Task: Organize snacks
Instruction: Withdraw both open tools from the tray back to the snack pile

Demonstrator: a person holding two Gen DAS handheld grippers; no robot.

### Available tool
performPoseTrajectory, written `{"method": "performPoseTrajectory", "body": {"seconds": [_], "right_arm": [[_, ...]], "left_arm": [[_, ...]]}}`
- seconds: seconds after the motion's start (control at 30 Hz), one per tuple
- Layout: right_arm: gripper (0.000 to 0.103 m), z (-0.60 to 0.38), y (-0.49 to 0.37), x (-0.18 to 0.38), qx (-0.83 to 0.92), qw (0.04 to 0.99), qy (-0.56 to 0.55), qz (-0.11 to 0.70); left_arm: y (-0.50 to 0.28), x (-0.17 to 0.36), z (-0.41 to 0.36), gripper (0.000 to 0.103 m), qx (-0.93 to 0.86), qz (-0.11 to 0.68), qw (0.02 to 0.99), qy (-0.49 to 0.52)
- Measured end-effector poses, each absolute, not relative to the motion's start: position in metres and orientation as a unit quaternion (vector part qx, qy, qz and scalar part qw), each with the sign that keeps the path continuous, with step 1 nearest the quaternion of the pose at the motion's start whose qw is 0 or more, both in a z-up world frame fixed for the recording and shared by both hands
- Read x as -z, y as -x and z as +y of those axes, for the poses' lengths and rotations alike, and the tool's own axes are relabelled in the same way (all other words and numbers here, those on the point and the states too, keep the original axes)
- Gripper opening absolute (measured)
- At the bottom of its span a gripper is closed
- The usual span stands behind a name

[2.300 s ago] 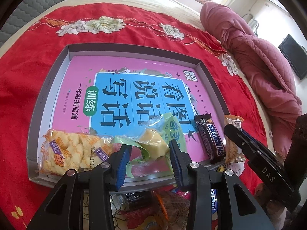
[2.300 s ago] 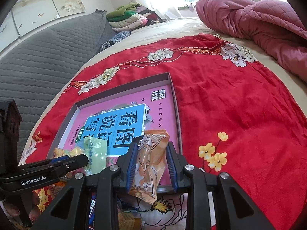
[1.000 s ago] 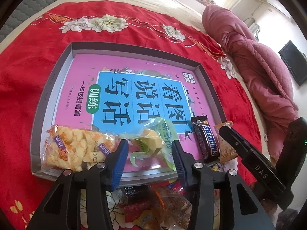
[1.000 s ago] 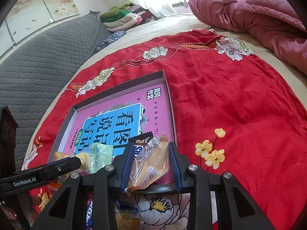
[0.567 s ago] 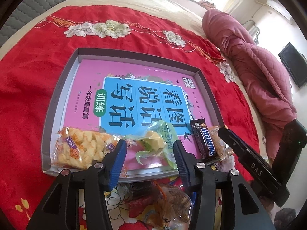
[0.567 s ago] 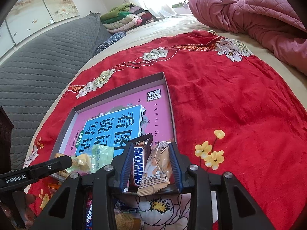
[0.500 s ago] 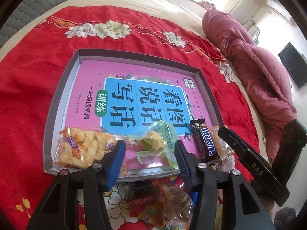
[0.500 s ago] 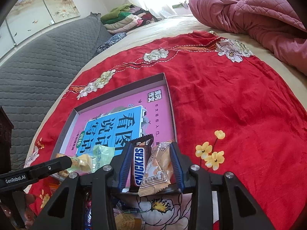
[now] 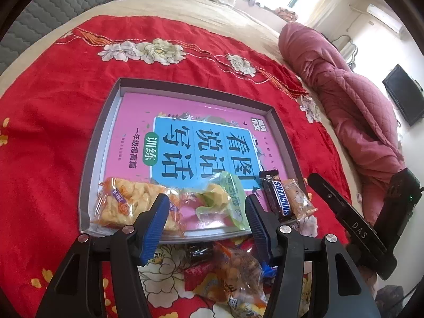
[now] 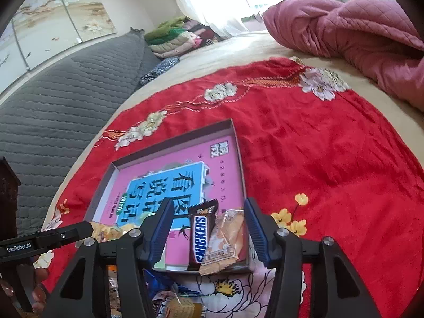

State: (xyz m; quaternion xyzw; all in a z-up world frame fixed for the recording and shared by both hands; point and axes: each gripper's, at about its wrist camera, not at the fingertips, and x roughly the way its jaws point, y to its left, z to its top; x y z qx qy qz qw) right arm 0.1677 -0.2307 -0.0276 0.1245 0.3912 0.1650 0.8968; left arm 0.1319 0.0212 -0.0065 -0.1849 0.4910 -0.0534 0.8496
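A grey tray (image 9: 104, 122) (image 10: 239, 156) with a pink and blue printed bottom lies on the red cloth. Along its near edge lie a yellow cracker pack (image 9: 124, 204), a green packet (image 9: 220, 198), a Snickers bar (image 9: 277, 198) (image 10: 201, 235) and an orange snack packet (image 9: 296, 197) (image 10: 228, 238). My left gripper (image 9: 206, 209) hangs over the green packet, jaws opening, pads clear of it. My right gripper (image 10: 206, 228) straddles the Snickers bar and the orange packet, jaws opening, touching neither.
A heap of loose wrapped snacks (image 9: 228, 267) (image 10: 169, 299) lies on the cloth just in front of the tray. A pink quilt (image 9: 352, 100) (image 10: 344, 23) is bunched at the right, a grey quilted headboard (image 10: 61, 92) at the left.
The right gripper let the orange packet down beside the Snickers bar and spread its jaws. The left gripper widened and drew back and up from the green packet.
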Motion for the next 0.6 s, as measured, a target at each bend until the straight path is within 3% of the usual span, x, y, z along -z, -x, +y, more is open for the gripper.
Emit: {"method": "performPoseTrajectory", "body": {"seconds": [0.6], "right_arm": [[0.056, -0.227, -0.144, 0.009, -0.197, 0.903, -0.107, 0.367]], "left_arm": [[-0.108, 0.000, 0.020, 0.062, 0.070, 0.504, 0.842, 0.177]]}}
